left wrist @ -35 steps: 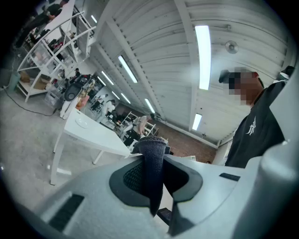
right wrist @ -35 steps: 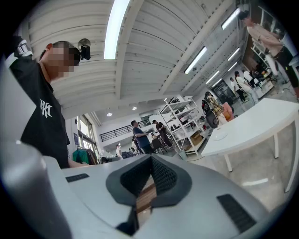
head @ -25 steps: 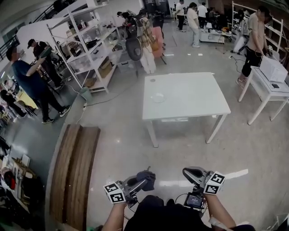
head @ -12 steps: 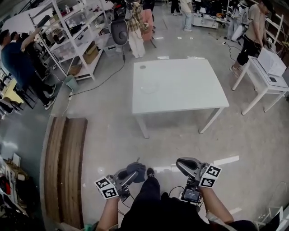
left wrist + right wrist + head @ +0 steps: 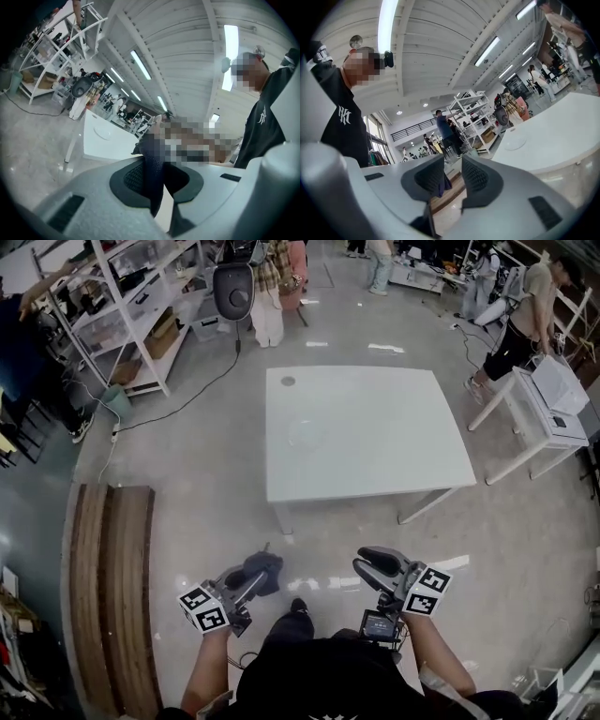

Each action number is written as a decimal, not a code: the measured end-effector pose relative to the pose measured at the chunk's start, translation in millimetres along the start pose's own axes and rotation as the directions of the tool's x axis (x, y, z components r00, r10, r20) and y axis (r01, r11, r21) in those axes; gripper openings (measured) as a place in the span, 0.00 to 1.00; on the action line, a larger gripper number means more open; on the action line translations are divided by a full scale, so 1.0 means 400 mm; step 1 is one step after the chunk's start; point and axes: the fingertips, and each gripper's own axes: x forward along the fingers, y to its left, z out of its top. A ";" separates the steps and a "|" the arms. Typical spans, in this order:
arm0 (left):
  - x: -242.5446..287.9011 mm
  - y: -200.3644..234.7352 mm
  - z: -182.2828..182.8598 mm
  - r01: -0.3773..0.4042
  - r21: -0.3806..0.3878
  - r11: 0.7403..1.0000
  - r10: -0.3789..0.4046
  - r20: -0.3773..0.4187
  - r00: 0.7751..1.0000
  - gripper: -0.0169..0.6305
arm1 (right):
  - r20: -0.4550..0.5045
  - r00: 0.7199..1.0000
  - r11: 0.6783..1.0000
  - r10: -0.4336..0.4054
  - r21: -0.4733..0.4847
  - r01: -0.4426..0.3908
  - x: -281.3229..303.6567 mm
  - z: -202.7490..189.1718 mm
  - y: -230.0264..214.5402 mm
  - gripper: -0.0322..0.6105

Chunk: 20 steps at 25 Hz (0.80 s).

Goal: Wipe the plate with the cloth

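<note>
A clear plate (image 5: 305, 434) lies left of centre on the white table (image 5: 394, 446), well ahead of me. My left gripper (image 5: 255, 578) is held low over the floor, short of the table, shut on a dark cloth (image 5: 264, 570). In the left gripper view the cloth (image 5: 153, 174) fills the space between the pads, with the plate (image 5: 104, 132) far off. My right gripper (image 5: 373, 564) hangs beside it at the same height. Its jaws are drawn almost together with nothing between them. In the right gripper view the right gripper (image 5: 451, 171) points toward the table (image 5: 562, 131) and plate (image 5: 513, 142).
A small round disc (image 5: 288, 382) sits near the table's far left corner. Wooden boards (image 5: 108, 587) lie on the floor to my left. White shelving (image 5: 122, 315) stands at the back left, and a second white table (image 5: 544, 418) with a person beside it is at the right.
The table and plate have drawn closer and lower in the head view as I moved forward. Both grippers keep their hold and their place in front of me.
</note>
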 end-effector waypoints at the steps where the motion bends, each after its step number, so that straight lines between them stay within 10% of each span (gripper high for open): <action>1: 0.011 0.031 0.024 -0.005 0.007 1.000 0.005 -0.004 1.000 0.10 | -0.001 1.000 1.000 -0.005 -0.012 0.005 0.025 0.018 -0.017 0.19; 13: 0.254 0.314 0.244 -0.019 0.028 0.999 0.018 0.003 1.000 0.10 | -0.030 0.998 0.998 -0.049 -0.036 0.048 0.205 0.179 -0.388 0.19; 20: 0.487 0.506 0.320 -0.095 0.014 0.995 0.096 -0.088 0.991 0.10 | -0.113 0.992 0.991 0.062 0.128 -0.047 0.358 0.237 -0.693 0.17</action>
